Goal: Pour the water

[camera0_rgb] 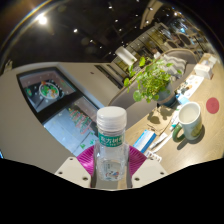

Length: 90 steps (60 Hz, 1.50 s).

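Gripper (108,165) closed on upright capped water bottle (110,140), frame btm ctr. White mug (187,121) right; potted plant (152,78) behind it. Table (40,150) path unobstructed.

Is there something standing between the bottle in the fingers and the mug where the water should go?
Nothing visible blocks the way. The bottle is held between the fingers, its cap on. The mug stands beyond it beside the potted plant; only small flat items lie on the table between them.
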### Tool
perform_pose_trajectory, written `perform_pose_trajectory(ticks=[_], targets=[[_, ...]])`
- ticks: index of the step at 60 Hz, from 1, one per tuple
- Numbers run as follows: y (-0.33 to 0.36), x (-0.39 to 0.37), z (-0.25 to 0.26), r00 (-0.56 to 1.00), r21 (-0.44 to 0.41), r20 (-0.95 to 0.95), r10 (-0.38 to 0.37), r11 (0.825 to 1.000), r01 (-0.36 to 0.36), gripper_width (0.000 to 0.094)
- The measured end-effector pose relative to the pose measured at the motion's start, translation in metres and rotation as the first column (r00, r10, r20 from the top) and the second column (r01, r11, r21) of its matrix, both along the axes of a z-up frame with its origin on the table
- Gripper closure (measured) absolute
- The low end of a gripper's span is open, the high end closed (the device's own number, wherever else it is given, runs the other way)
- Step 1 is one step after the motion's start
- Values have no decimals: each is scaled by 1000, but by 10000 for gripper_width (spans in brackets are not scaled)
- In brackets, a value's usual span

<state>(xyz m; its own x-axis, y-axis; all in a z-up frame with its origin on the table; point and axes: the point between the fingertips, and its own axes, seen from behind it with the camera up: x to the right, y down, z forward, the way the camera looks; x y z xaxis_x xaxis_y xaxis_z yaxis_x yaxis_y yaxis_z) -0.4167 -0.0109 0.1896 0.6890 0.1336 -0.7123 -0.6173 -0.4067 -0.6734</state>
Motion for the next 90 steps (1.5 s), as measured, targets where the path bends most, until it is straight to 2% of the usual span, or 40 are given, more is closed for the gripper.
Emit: perform_pose_trajectory(ticks=[9,18,33,41,48,53,57,59,67,71,77,82,90], targets=[[38,27,17,879,-108,-470,-72,994,24,533],[63,61,10,680,-193,-716,-160,981,28,535],[78,102,-15,394,-281,-882,-257,960,-3,534],[72,109,-27,368,-307,-887,-280,951,-16,535],[71,106,-30,422,-315,-865,-272,949,-34,534],[75,104,-25,529,-303,-814,-242,952,-32,535],[55,108,-2,638,-268,-746,-191,963,-26,533],[66,111,2,701,-252,-692,-172,968,-11,533],[70,151,31,911,-156,-393,-124,985,67,530],[76,177,43,968,-92,-216,-126,990,109,529],[77,232,52,986,-2,41,-159,987,159,528],[86,275,37,939,47,280,-199,980,193,529],[91,333,-13,815,57,544,-201,978,203,530]])
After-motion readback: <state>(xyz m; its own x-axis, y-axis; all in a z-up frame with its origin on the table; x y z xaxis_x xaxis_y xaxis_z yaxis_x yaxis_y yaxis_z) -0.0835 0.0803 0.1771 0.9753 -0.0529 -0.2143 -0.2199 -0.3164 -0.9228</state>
